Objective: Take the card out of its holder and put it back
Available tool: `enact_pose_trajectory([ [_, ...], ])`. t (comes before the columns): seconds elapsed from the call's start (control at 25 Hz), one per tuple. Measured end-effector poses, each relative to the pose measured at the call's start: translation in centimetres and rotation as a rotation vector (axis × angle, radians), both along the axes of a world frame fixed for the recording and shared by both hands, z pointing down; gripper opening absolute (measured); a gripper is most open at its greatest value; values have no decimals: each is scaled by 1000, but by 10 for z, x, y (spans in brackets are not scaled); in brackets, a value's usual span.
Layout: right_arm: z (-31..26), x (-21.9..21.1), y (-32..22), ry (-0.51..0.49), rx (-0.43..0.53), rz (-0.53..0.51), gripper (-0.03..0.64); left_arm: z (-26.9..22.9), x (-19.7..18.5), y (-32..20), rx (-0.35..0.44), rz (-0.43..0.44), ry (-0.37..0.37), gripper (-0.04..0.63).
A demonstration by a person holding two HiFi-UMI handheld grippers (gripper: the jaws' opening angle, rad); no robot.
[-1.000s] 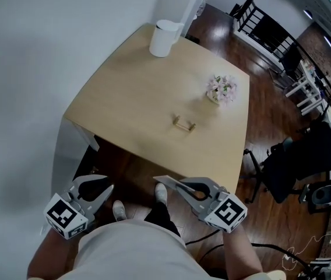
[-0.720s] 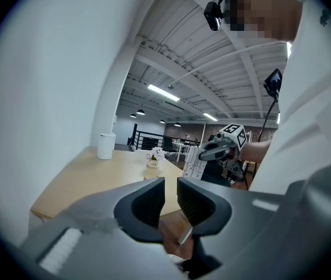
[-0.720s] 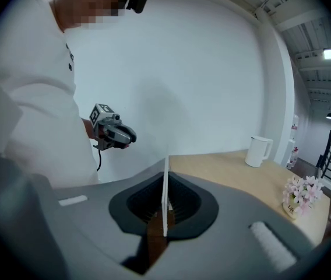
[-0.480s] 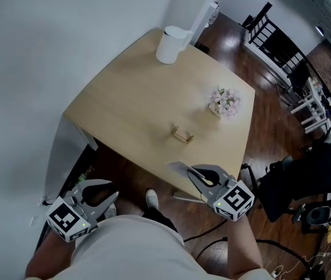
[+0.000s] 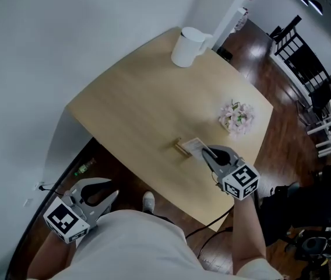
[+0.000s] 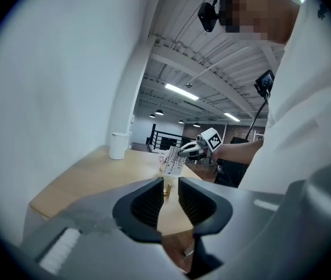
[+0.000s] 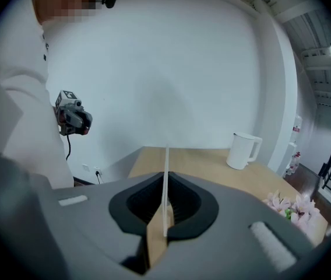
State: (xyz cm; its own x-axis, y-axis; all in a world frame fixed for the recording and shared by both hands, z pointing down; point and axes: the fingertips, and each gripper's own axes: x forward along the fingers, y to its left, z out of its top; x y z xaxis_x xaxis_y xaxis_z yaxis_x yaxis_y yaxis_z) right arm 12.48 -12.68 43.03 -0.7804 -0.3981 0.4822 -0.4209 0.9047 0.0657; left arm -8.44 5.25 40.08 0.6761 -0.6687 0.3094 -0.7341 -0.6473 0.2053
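Note:
A small brass card holder (image 5: 181, 149) sits on the light wooden table (image 5: 130, 104), near its front edge. My right gripper (image 5: 205, 151) is shut on a white printed card (image 5: 194, 146), which it holds just right of the holder; whether the two touch, I cannot tell. In the right gripper view the card (image 7: 166, 174) stands edge-on between the closed jaws. My left gripper (image 5: 114, 189) hangs open below the table's front edge with nothing in it. The left gripper view shows the card (image 6: 173, 159), the right gripper (image 6: 184, 151) and the holder (image 6: 166, 188) far ahead.
A white kettle (image 5: 189, 46) stands at the table's far corner by the wall. A small bunch of pink flowers (image 5: 237, 115) sits near the right edge, behind the right gripper. Dark wooden floor, black chairs and gear lie to the right.
My right gripper has risen from below the table's edge and moved forward over the table, bringing the card up to the holder. The left gripper has stayed low.

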Motion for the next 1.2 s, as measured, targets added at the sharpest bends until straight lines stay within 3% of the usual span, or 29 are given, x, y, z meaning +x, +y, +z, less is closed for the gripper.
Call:
enact_pose_trajectory([
  [0.28, 49, 5, -52, 10, -68, -56, 20, 2, 13, -16, -29, -111, -23, 87],
  [0.6, 91, 4, -70, 22, -130, -90, 20, 2, 18, -22, -52, -202, -45, 87],
  [1.2, 99, 11, -70, -1, -152, -86, 20, -1, 28, -34, -59, -202, -55, 86],
])
